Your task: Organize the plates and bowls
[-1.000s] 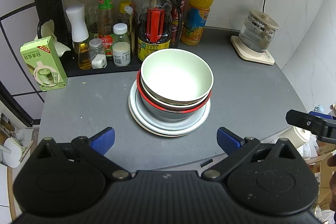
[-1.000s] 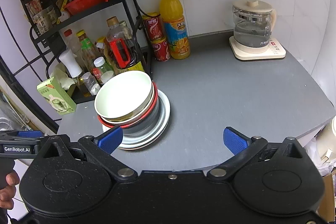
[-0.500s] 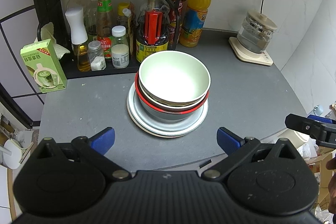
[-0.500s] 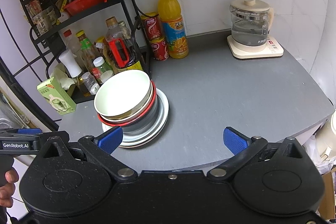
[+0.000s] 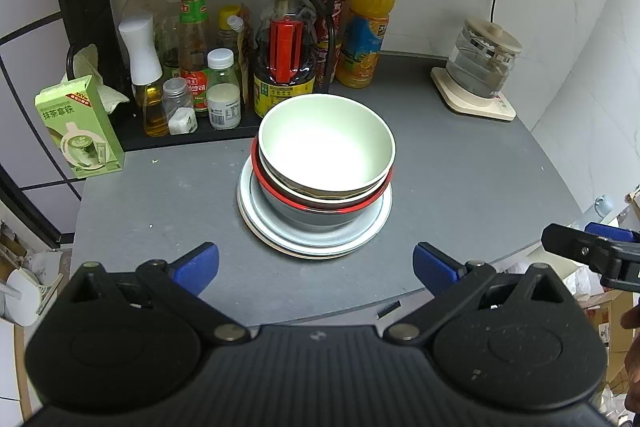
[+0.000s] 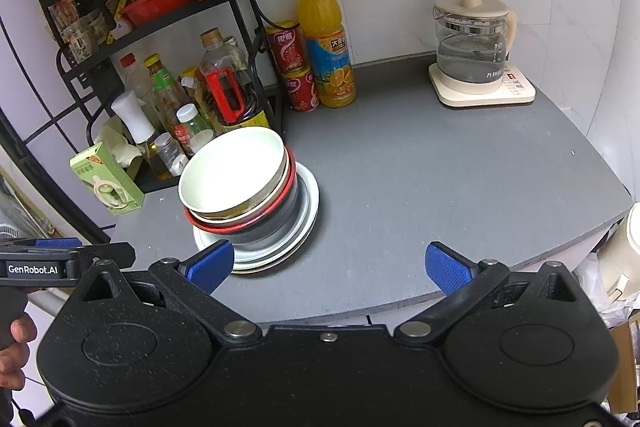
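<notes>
**Q:** Two grippers in frame — how are you holding them?

**A:** Your left gripper (image 5: 316, 263) has its blue-tipped fingers (image 5: 198, 265) spread wide, with nothing between them. It hangs over the near edge of the grey countertop (image 5: 460, 187), pointed straight at the stack. Your right gripper (image 6: 330, 263) is just as wide and equally empty, over the same near edge, with the stack ahead and to its left.

**Q:** Where is the stack?

**A:** Mid-counter, just in front of the black rack (image 5: 80, 7). Layers, top down: a pale green bowl (image 5: 326, 143), upright and empty; a cream bowl under it, only its rim showing; then a red-rimmed bowl (image 5: 320, 205) with a grey outside. All three nest on a pile of flat plates (image 5: 312, 247), grey-white on top; how many plates there are, you cannot tell.

**Q:** Is either gripper touching it?

**A:** No. In the right wrist view the left fingertip overlaps the plate edge (image 6: 276, 259) in the picture, but contact cannot be confirmed.

**Q:** Surroundings?

**A:** Sauce bottles (image 5: 192, 39) crowd the rack's lower shelf. An orange juice bottle (image 5: 366, 27) stands beside it, a green carton (image 5: 78, 127) to the left, and a glass kettle (image 6: 472, 43) sits at the far right, well apart from the stack.
</notes>
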Available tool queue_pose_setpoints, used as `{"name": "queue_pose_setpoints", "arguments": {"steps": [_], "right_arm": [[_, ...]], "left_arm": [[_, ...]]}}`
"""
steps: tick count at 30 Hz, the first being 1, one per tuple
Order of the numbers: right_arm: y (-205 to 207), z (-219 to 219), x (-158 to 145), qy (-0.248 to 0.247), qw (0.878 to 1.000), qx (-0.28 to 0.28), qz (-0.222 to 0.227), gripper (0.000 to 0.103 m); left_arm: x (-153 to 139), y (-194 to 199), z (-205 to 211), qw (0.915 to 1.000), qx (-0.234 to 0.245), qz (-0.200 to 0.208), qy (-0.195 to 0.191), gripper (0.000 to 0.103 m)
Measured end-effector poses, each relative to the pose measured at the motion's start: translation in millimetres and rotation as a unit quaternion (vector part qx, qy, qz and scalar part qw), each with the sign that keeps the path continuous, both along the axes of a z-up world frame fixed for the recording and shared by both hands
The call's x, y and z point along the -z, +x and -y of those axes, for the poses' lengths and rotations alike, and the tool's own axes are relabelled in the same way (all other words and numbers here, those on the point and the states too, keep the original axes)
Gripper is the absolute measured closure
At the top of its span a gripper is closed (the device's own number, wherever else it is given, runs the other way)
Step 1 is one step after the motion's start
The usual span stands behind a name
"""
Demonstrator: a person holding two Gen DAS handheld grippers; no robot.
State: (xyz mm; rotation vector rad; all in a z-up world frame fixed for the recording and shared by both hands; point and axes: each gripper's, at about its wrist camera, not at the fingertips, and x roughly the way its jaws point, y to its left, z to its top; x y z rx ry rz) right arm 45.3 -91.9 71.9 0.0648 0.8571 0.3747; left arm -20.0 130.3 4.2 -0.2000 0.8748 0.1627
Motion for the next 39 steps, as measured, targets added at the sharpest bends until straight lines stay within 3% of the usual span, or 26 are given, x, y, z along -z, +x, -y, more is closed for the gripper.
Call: {"name": "queue_pose_setpoints", "arguments": {"steps": [39], "right_arm": [[7.1, -7.0, 4.3, 0.000, 1.000, 0.005, -0.006, 0.000]], "left_arm": [[4.7, 7.8, -3.6, 1.0000, -0.001, -0.002, -0.004, 0.001]]}}
